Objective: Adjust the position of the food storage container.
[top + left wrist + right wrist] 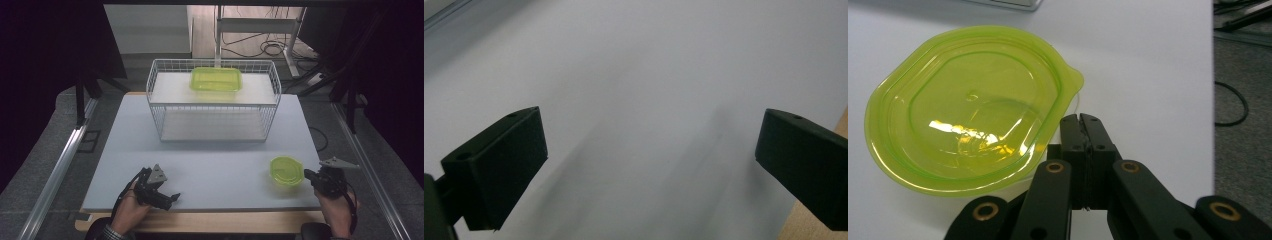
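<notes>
1. Left gripper (pixel 167 199) sits at the lower left of the high view, jaws spread wide, tips pointing right;
2. Right gripper (pixel 309 175) at the lower right, jaws pressed together, pointing left.

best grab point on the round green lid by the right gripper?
Probably the flat outer rim of the round green lid, near its small pointed tab. The lid lies flat on the white table, so only the thin rim offers an edge. Come in low from the right edge of the table, where the right gripper already sits with its jaws shut; it must open first.
</notes>
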